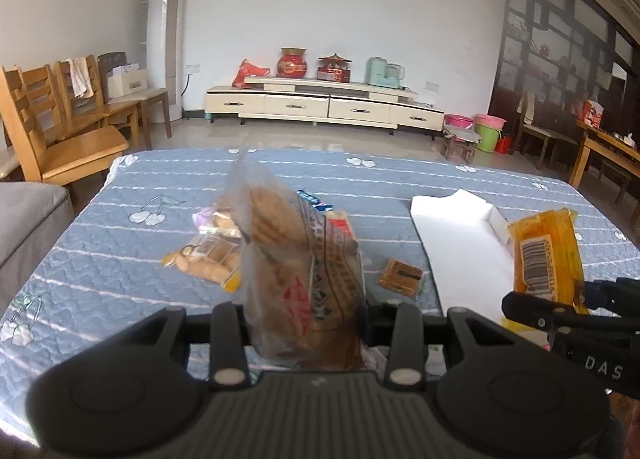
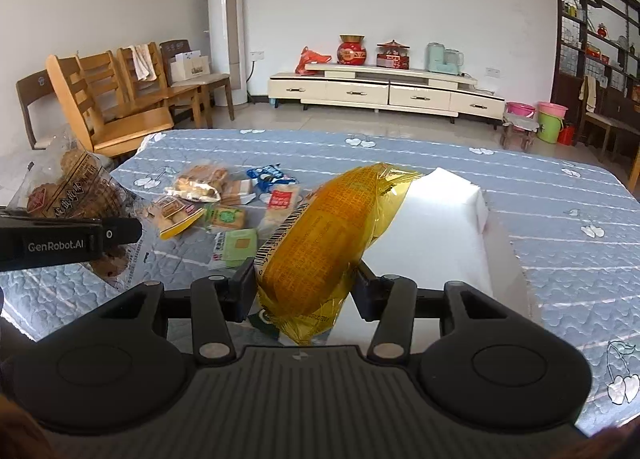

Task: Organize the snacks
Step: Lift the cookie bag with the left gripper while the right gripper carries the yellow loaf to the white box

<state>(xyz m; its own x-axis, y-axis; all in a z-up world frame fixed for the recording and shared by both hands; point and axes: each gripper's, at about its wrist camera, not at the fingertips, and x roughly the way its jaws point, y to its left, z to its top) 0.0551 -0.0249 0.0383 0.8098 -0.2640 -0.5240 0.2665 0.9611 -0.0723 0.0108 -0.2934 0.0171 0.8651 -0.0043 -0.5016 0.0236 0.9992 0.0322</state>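
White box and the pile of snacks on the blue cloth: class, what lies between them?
In the left wrist view, one small orange packet lies on the cloth between the white box and the snack pile; otherwise bare cloth.

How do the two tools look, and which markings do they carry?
Both are matte black plastic. The left tool and right tool each have a ribbed body, round side caps and silver pivot pins. White lettering reads "GenRobot.AI" on the left, "DAS" on the right.
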